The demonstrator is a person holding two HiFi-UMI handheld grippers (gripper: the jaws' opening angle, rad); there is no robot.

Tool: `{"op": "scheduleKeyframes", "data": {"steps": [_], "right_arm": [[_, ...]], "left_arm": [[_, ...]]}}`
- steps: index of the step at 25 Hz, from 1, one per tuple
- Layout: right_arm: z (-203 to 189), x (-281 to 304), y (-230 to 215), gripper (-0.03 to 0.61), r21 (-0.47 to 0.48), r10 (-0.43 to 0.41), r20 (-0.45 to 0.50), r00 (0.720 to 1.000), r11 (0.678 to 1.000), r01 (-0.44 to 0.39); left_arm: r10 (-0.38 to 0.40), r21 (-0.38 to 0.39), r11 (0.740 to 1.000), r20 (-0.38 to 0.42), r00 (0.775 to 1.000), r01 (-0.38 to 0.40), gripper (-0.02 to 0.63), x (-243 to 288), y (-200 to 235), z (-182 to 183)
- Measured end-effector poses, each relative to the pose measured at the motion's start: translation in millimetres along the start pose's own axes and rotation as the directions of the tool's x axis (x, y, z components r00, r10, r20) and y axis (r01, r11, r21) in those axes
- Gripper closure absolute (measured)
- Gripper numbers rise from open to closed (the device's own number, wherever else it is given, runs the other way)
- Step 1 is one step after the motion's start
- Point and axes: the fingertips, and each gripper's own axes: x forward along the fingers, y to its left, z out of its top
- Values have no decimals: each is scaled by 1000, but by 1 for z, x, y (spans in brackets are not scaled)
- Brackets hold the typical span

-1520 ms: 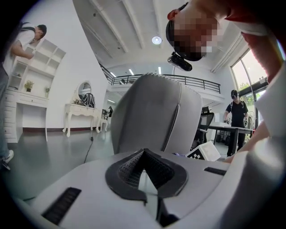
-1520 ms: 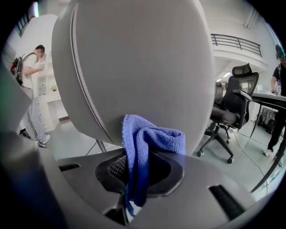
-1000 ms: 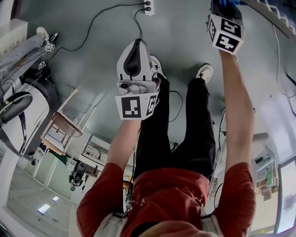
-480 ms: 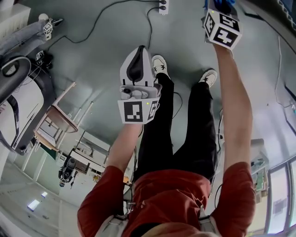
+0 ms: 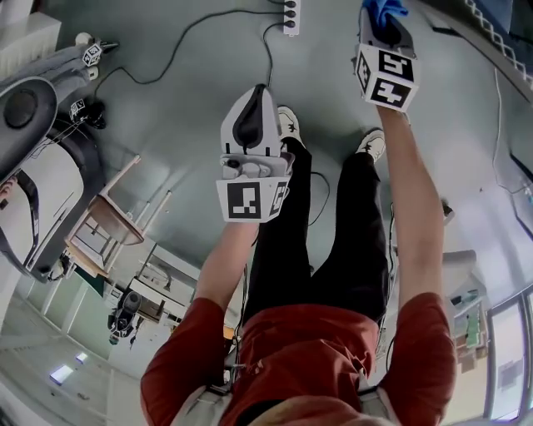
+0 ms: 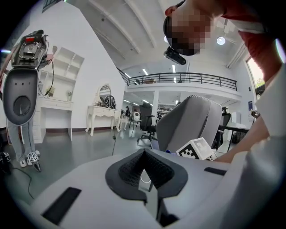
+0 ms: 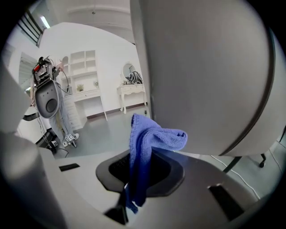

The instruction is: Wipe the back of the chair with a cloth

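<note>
The chair's grey back (image 7: 210,71) fills the upper right of the right gripper view, very close; in the left gripper view the same grey back (image 6: 190,123) stands a little ahead. My right gripper (image 7: 143,167) is shut on a blue cloth (image 7: 145,138), whose folded top sticks up just beside the chair back; whether they touch I cannot tell. In the head view that right gripper (image 5: 379,25) is held far out with the blue cloth (image 5: 381,10) at its tip. My left gripper (image 5: 254,104), (image 6: 145,156) is shut with nothing in it, nearer the body.
A tall grey machine (image 6: 22,94), (image 5: 33,108) stands at the left. A power strip (image 5: 290,12) with cables lies on the floor beyond the person's feet. A wooden chair (image 5: 108,225) is at lower left. White tables (image 6: 105,114) and a dark office chair (image 6: 145,120) stand farther off.
The right gripper with the cloth has drifted slightly left and lower in the head view. The left gripper holds nearly the same spot. The view itself has shifted a little.
</note>
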Motion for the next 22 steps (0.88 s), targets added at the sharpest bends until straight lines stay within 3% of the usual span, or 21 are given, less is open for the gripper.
{"op": "scheduleKeyframes", "data": {"steps": [6,10,16,22], "right_arm": [[7,-93,8,520,12,35,24,999,999,-36],[28,-168,0,520,56,19,44,999,998,-21],[75,-297,-10,520,158,-13,80,997,988,0],[143,-418,-29,520,183,-63,125,990,982,39]], "left_arm": [[-49,5,999,-21,999,49,601,-3,-45,34],[-129,12,992,-24,991,129,601,-5,-87,71],[-226,39,973,-55,973,228,601,-32,-143,141],[-239,22,971,-30,970,240,601,-72,-183,234]]}}
